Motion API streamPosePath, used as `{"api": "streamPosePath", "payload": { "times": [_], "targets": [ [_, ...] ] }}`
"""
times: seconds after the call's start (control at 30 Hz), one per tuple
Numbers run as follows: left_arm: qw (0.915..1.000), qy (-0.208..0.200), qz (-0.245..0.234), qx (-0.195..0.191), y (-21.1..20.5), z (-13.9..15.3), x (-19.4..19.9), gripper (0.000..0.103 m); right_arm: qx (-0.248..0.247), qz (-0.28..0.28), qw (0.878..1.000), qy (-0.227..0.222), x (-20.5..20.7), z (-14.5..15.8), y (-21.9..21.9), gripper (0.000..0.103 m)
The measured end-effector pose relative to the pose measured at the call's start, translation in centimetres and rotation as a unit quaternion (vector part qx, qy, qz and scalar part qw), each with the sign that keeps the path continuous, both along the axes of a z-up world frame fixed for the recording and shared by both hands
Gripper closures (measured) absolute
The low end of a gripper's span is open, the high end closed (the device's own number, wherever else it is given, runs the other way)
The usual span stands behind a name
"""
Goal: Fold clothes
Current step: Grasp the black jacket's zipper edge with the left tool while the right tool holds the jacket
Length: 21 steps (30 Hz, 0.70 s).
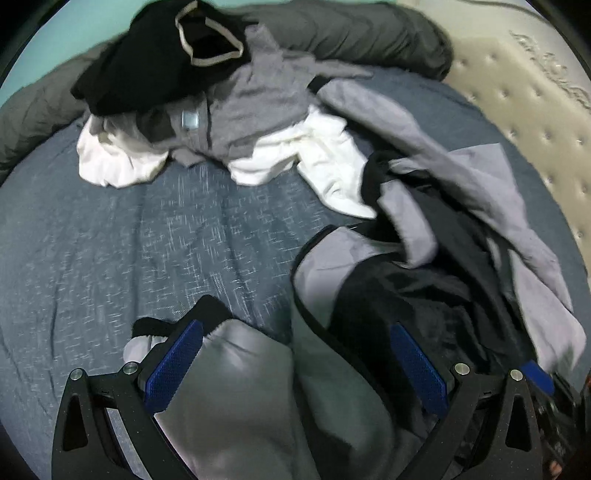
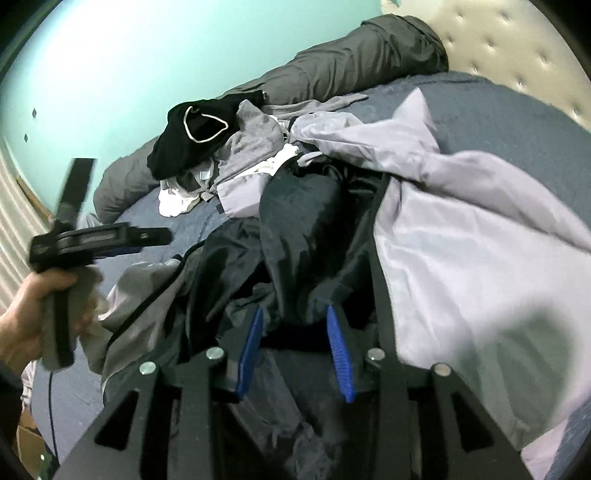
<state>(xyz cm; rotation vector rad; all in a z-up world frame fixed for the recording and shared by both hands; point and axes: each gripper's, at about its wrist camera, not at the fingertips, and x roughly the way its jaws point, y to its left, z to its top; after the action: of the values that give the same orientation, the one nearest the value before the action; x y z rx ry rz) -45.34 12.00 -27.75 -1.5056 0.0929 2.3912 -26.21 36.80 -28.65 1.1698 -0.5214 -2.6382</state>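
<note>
A light grey jacket with black lining lies crumpled on the bed, spreading from the right toward me. My left gripper is open wide just above its near hem, and grey fabric lies loose between the blue pads. In the right wrist view, the same jacket fills the middle and right. My right gripper hovers over its dark lining with the jaws partly apart; a fold of lining sits between them, not pinched. A hand holds the blurred left gripper at the left.
A pile of clothes sits at the back: a black garment with beige trim, a grey hoodie and a white garment. The blue-grey bed sheet lies in front. A rolled olive duvet, a tufted beige headboard and a teal wall bound it.
</note>
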Motion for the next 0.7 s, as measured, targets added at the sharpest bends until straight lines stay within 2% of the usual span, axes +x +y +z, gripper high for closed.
{"api": "streamPosePath", "payload": {
  "times": [0.13, 0.27, 0.33, 0.5, 0.57, 0.6, 0.7],
  "targets": [
    [0.9996, -0.028, 0.002, -0.003, 0.4, -2.5, -1.8, 0.022, -0.031, 0.001, 1.0, -0.003, 0.1, -0.7, 0.8, 0.067],
    [0.9992, -0.038, -0.006, -0.012, 1.1, -4.2, -2.6, 0.025, -0.047, 0.006, 0.999, -0.001, 0.0, -0.9, 1.1, 0.067],
    [0.9987, -0.05, -0.002, -0.005, 1.2, -5.0, -3.0, 0.047, -0.052, 0.007, 0.999, 0.001, 0.0, -0.9, 1.2, 0.067],
    [0.9977, -0.065, -0.018, 0.011, 1.8, -5.7, -2.5, 0.081, -0.062, 0.005, 0.998, 0.003, 0.0, -0.8, 1.5, 0.067],
    [0.998, -0.057, -0.025, 0.009, 1.9, -5.3, -1.8, 0.088, -0.062, 0.005, 0.998, 0.003, -0.1, -0.9, 1.5, 0.067],
    [0.9983, -0.05, -0.026, 0.011, 1.8, -4.9, -1.5, 0.097, -0.061, 0.006, 0.998, 0.003, -0.1, -0.9, 1.5, 0.067],
    [0.9991, -0.027, -0.026, 0.018, 1.1, -3.5, -0.5, 0.1, -0.062, 0.011, 0.998, 0.004, -0.2, -0.9, 1.5, 0.067]
  ]
}}
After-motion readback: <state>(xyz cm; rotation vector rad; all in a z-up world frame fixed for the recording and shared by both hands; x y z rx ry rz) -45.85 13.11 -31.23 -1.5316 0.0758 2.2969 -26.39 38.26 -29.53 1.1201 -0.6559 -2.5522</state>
